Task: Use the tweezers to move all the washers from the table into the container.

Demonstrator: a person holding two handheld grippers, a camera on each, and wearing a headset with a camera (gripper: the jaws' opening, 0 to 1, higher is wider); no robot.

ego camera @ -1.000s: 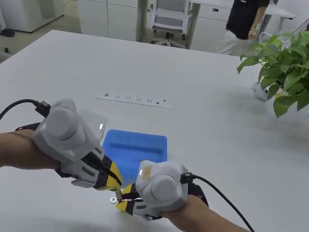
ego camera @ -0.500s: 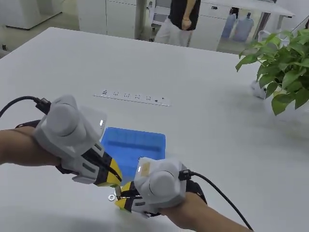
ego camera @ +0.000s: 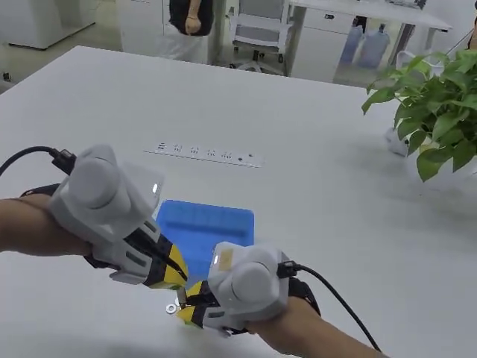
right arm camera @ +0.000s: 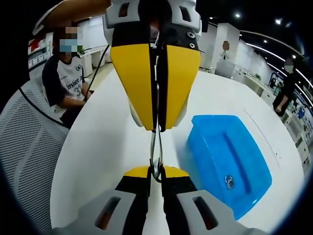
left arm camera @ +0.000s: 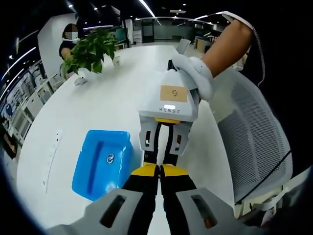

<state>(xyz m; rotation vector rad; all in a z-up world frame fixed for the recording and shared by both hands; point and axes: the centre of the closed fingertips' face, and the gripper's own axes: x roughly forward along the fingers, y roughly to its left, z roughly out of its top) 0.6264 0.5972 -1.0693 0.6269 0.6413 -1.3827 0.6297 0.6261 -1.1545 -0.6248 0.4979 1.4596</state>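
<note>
Bkgd person has walked further left.

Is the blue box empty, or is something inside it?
Not empty. One small metal washer lies on the floor of the blue container, seen in both gripper views.

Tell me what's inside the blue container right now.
One washer lies on the floor of the blue container. In the head view, the left gripper covers its near corner.
</note>
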